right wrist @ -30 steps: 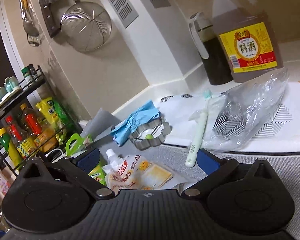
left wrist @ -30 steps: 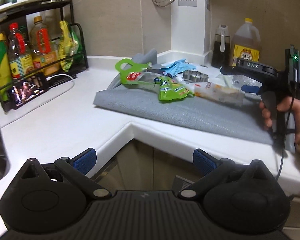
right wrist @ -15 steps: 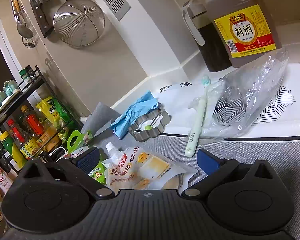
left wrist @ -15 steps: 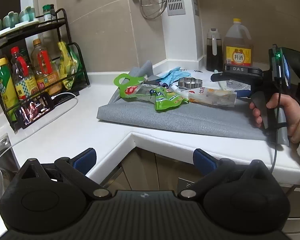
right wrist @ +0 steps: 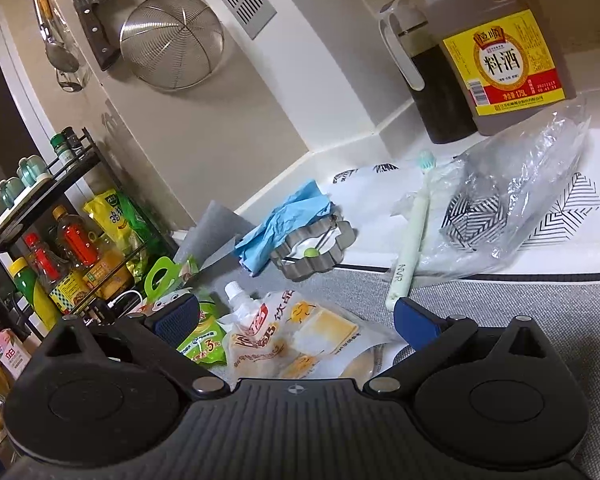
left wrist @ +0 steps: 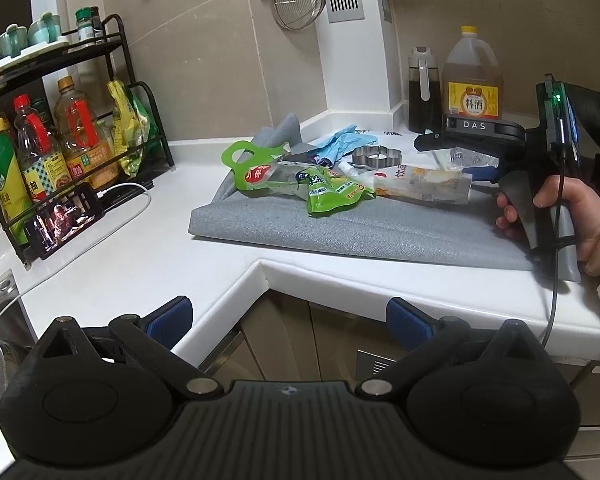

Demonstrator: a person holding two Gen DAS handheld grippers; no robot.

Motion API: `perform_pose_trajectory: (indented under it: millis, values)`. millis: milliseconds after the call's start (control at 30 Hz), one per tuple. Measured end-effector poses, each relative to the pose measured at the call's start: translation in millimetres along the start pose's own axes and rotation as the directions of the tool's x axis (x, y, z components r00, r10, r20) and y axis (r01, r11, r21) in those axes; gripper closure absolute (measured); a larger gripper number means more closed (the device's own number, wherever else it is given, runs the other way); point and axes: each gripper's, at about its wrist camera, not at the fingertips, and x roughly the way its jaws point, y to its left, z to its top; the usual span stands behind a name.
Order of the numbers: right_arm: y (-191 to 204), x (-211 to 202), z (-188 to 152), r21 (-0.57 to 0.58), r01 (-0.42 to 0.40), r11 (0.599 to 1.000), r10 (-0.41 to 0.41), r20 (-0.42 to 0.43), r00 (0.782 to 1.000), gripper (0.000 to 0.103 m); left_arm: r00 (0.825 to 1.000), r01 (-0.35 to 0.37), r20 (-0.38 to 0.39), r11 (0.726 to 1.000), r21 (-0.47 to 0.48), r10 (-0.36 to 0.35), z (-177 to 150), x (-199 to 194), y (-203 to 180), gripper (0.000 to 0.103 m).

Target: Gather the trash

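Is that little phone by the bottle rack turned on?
On. The phone leans against the rack, its screen lit with a picture.

The surface is white, and the mat on it is grey. At centre frame lie a green wrapper and a pale yellow pouch with red print. The crumpled glove is light blue, the toothbrush mint green. The cloth at right is white with black line leaves.
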Motion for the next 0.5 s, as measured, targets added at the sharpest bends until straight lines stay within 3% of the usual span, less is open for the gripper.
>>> perform_pose_trajectory:
  millis: [333, 500]
  values:
    - [10.7, -9.9, -0.2, -0.055, -0.036, 0.998, 0.041, 0.075, 0.996, 0.0, 1.0, -0.008, -0.013, 1.0, -0.007, 0.008, -2.3, 6.5, 2.2, 0.0]
    - [8.4, -4.6, -0.3, -0.038, -0.018, 0.999, 0.019, 0.046, 0.999, 0.0, 0.999, -0.027, -0.016, 1.0, -0.001, 0.027, -2.9, 9.3, 2.5, 0.0]
